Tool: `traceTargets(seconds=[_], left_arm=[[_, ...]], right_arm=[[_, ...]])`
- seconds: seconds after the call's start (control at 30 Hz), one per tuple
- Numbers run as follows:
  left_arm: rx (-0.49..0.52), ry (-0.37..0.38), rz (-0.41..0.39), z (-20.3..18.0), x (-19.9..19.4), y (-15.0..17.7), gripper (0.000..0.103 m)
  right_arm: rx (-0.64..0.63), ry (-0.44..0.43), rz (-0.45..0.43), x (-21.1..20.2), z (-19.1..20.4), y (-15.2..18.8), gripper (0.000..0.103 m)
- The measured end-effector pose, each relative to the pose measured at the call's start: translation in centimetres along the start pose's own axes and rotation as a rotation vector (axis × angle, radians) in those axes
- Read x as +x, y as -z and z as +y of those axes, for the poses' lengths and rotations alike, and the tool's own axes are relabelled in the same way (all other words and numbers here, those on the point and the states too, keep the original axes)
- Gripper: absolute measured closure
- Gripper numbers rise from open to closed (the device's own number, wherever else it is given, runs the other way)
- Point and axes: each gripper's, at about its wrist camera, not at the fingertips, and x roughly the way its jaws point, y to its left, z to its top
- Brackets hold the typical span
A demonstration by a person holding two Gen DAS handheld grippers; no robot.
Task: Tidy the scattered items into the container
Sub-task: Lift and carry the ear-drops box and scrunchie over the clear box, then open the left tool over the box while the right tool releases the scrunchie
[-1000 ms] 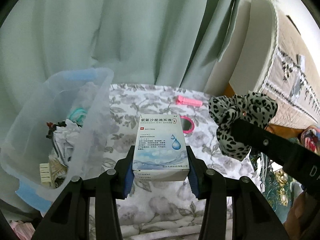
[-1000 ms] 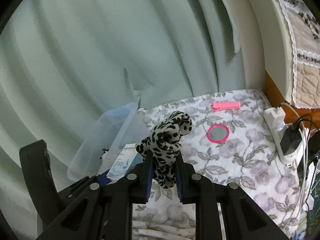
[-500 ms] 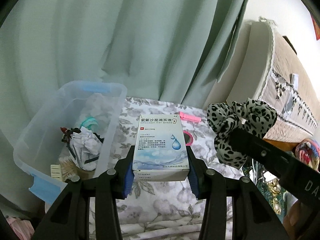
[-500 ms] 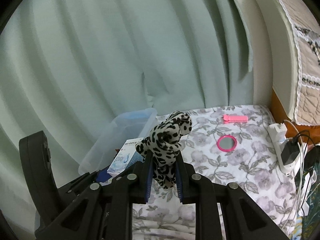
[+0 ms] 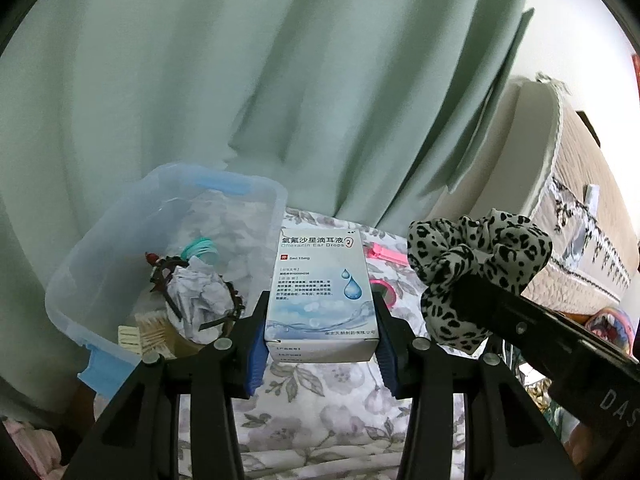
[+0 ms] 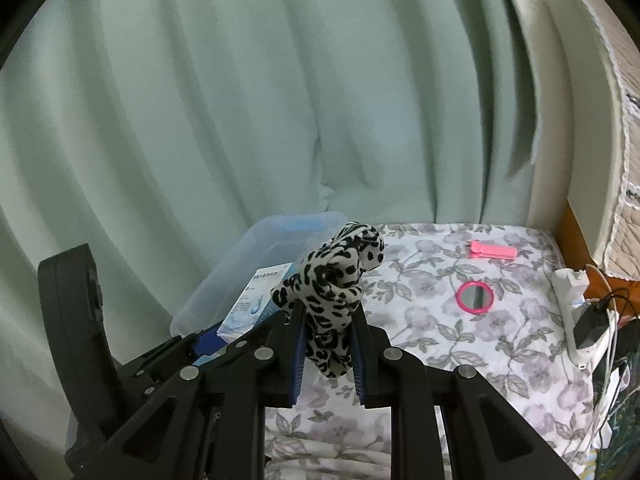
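My left gripper (image 5: 321,328) is shut on a white and blue ear-drop box (image 5: 321,292), held up over the floral cloth just right of the clear plastic bin (image 5: 100,280). In the bin lie crumpled paper, a teal ring and a comb. The right gripper (image 6: 327,332) is shut on a leopard-print scrunchie (image 6: 334,280), which also shows at the right of the left wrist view as the scrunchie (image 5: 476,268). A pink clip (image 6: 491,250) and a pink round mirror (image 6: 476,298) lie on the cloth beyond, apart from both grippers.
A floral cloth (image 6: 440,344) covers the table. A green curtain (image 6: 280,100) hangs close behind. A white power strip (image 6: 572,308) with a black plug and cables runs along the right edge. A quilted bed edge (image 5: 580,240) stands to the right.
Both grippers have risen and pulled back with their loads; the bin now shows more fully, lower and further right in the left wrist view. Grips unchanged.
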Motion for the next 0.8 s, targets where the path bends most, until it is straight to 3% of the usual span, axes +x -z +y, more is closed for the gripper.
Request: traceTargets(seconds=[0.37, 0.8], left_arm=[[-0.092, -0.052, -0.048, 5.2, -1.0, -0.4, 0.056], [-0.197, -0.151, -0.071, 12.1, -1.1, -1.1, 0.056]], right_arm=[[-0.093, -0.010, 0.031, 2.3, 3.8, -0.9, 0.081], [-0.159, -0.054, 0.124, 8.4, 7.3, -1.4, 0.081]])
